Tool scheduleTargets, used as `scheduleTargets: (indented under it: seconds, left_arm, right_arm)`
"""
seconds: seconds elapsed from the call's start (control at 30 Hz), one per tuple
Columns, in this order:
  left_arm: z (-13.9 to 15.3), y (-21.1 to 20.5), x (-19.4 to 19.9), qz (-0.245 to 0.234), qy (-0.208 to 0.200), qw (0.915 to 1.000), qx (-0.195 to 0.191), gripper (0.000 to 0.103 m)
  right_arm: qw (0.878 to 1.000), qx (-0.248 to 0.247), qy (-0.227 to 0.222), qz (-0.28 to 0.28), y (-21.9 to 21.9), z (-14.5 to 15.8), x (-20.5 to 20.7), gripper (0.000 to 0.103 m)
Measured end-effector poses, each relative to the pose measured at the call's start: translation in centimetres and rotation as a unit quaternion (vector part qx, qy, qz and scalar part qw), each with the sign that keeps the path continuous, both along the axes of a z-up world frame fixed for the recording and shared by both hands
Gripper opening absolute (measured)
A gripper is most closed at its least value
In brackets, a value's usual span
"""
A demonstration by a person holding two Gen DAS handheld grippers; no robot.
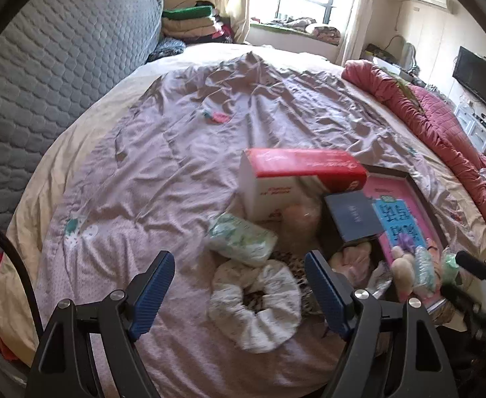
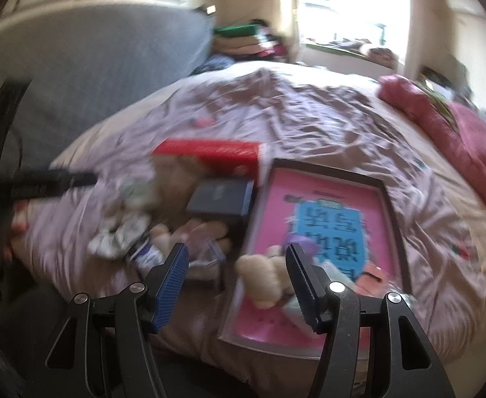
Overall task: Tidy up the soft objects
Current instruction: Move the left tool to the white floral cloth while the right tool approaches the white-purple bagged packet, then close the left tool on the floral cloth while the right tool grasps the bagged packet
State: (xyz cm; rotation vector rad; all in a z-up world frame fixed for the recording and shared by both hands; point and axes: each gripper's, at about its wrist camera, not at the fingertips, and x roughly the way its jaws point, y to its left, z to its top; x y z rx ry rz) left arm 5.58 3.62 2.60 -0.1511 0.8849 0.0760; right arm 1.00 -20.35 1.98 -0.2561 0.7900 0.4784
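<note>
Soft things lie in a heap on the lilac quilt (image 1: pixel 176 172): a white ruffled fabric ring (image 1: pixel 259 305), a green-and-white tissue pack (image 1: pixel 243 238), a leopard-print cloth (image 1: pixel 296 265) and a pink plush (image 1: pixel 352 255). A beige plush toy (image 2: pixel 259 278) lies on the pink tray (image 2: pixel 339 185), also seen from the left wrist as beige plush toy (image 1: pixel 405 265). My left gripper (image 1: pixel 239 262) hangs open over the fabric ring, touching nothing. My right gripper (image 2: pixel 238 252) is open just above the beige plush, its pads off it. The right wrist view is blurred.
A red-and-white carton (image 1: pixel 296 179) and a dark blue box (image 1: pixel 352 215) stand behind the heap. A rolled red quilt (image 1: pixel 442 126) runs along the bed's right side. A grey padded headboard (image 1: pixel 60 66) is at left, folded bedding (image 1: pixel 190 20) at the back.
</note>
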Motion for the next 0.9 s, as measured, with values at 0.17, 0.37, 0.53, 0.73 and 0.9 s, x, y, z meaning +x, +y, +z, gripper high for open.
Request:
scheduleTargets:
  seconds: [0.17, 0.37, 0.53, 0.73, 0.9]
  left_arm:
    - [-1.6, 1.9, 0.2, 0.007, 0.028, 0.9987, -0.041, 0.08]
    - [-3.3, 2.7, 0.4, 0.015, 0.054, 0.9972, -0.049, 0.08]
    - [-4.6, 2.4, 0.7, 0.011, 0.072, 0.9961, -0.049, 0.08]
    - [-5.6, 1.8, 0.7, 0.004, 0.086, 0.9957, -0.034, 0.08]
    - [-6.2, 1.8, 0.7, 0.006, 0.096, 0.9952, -0.018, 0.08]
  right_arm:
    - [0.997, -0.038, -0.003, 0.061, 2.8, -1.9, -1.0, 0.063]
    - [0.991, -0.089, -0.008, 0.1, 4.5, -4.1, -1.5, 0.063]
    - [0.983, -0.133, -0.026, 0.126, 5.5, -5.6, -2.1, 0.063]
    - [0.971, -0.171, -0.05, 0.16, 6.6, -6.9, -3.0, 0.063]
    - [0.959, -0.202, -0.071, 0.183, 7.5, -8.0, -3.1, 0.063]
